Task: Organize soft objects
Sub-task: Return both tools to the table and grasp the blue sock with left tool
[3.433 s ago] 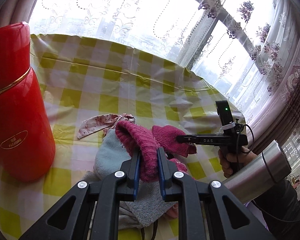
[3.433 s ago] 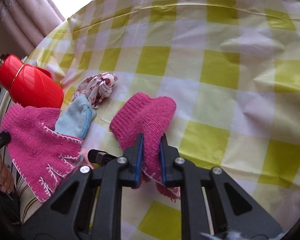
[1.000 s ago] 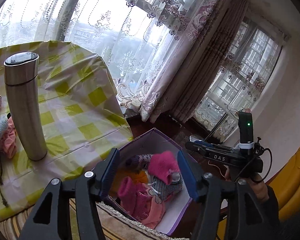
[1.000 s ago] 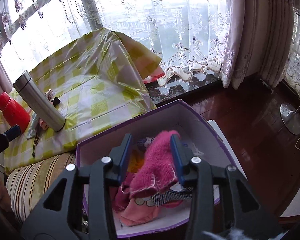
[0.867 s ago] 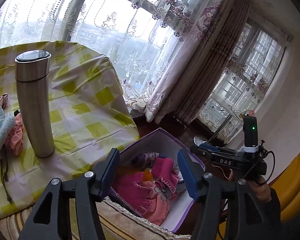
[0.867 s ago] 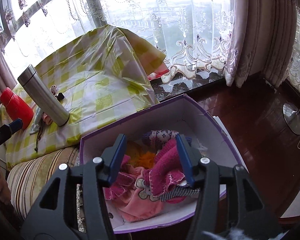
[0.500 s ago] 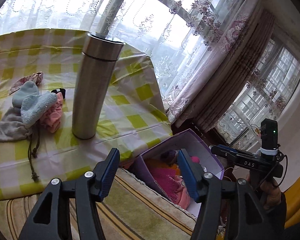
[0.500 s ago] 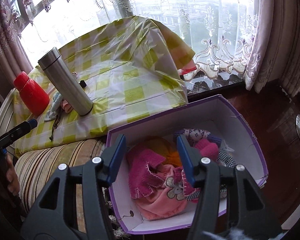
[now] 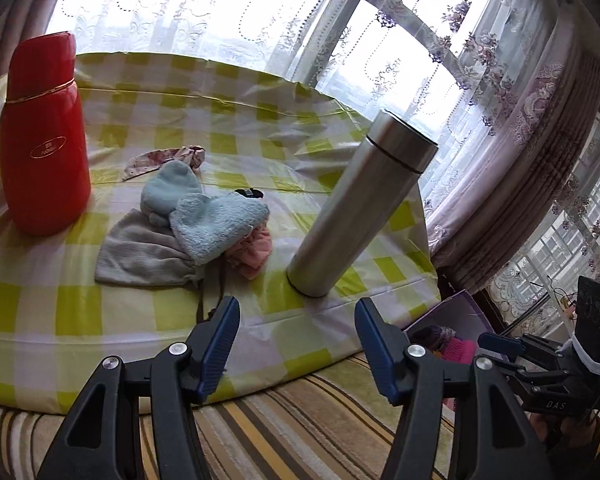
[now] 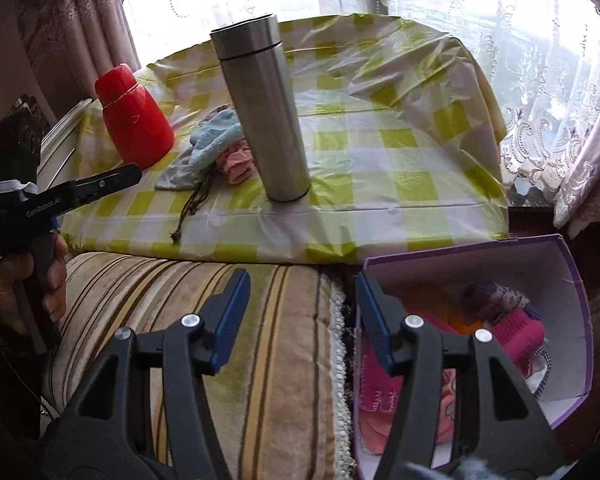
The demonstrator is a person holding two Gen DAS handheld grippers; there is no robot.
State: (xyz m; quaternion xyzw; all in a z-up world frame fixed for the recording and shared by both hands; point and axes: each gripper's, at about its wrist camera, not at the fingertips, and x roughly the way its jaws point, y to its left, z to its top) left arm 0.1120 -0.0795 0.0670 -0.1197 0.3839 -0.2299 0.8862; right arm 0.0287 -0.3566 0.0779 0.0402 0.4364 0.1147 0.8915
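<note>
My left gripper (image 9: 296, 344) is open and empty, facing the table's near edge. On the yellow checked tablecloth (image 9: 60, 312) lies a pile of soft items: a light blue fuzzy sock (image 9: 216, 224), a second blue piece (image 9: 168, 188), a grey drawstring pouch (image 9: 140, 252), a pink cloth (image 9: 252, 252) and a floral cloth (image 9: 168, 156). My right gripper (image 10: 302, 320) is open and empty above a striped cushion (image 10: 220, 320), next to the purple box (image 10: 572, 320) holding pink gloves (image 10: 516, 332) and other soft things.
A steel thermos (image 9: 364, 208) stands right of the pile and a red flask (image 9: 44, 132) left of it. The thermos (image 10: 264, 120) and flask (image 10: 134, 120) also show in the right wrist view. Lace curtains hang behind.
Both grippers dropped the pink gloves into the purple box and opened. Both have since swung back left toward the table; the pile is now in front of the left gripper.
</note>
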